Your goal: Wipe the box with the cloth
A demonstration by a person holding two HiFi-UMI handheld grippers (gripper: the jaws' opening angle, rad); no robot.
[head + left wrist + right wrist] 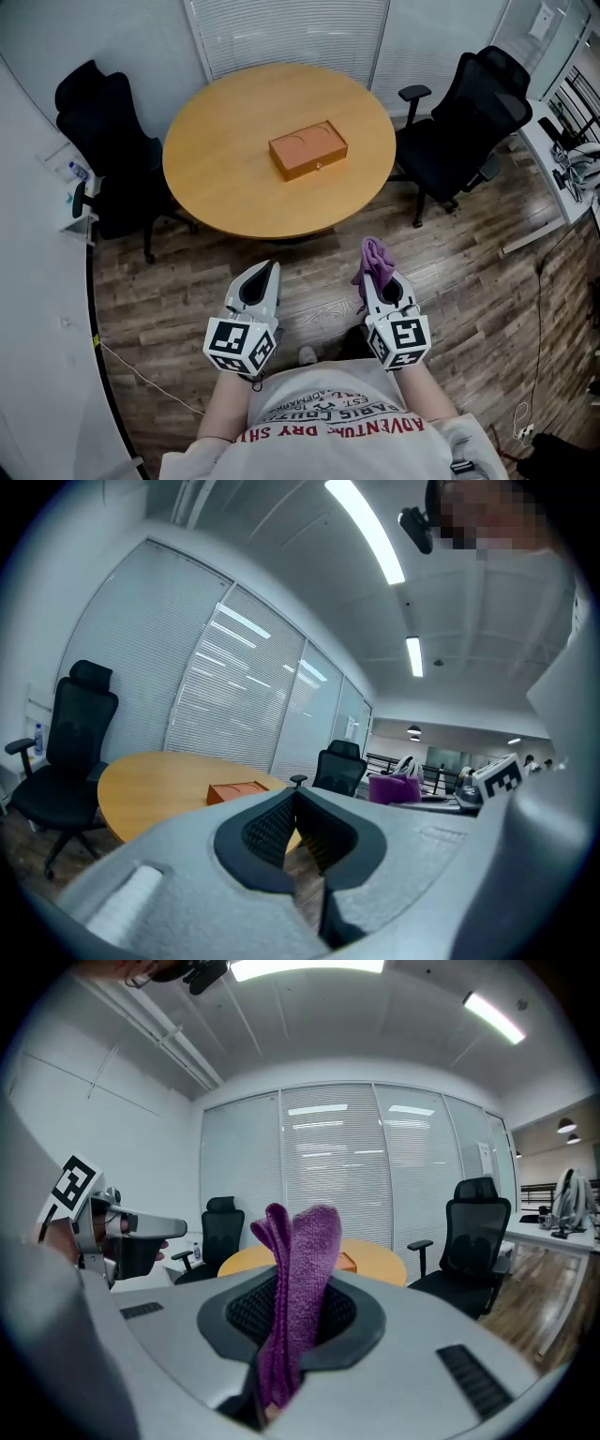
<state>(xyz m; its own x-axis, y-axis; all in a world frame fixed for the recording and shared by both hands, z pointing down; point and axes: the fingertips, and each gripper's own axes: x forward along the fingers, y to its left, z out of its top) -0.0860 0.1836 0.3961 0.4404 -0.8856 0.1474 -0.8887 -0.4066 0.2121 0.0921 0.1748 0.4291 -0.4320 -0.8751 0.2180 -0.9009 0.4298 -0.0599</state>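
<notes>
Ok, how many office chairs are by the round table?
2. The left chair stands left of the table, the right chair right of it; others may be outside view.

— What do the right tongs (291, 1314) hold?
— A purple cloth (305, 1241), clamped between closed jaws, folds standing upright.
— And behind?
— A round wooden bench (380, 1258) bearing an orange box (348, 1262), black office chairs (476, 1232) flanking it, the left tongs (127, 1232) at left.
</notes>
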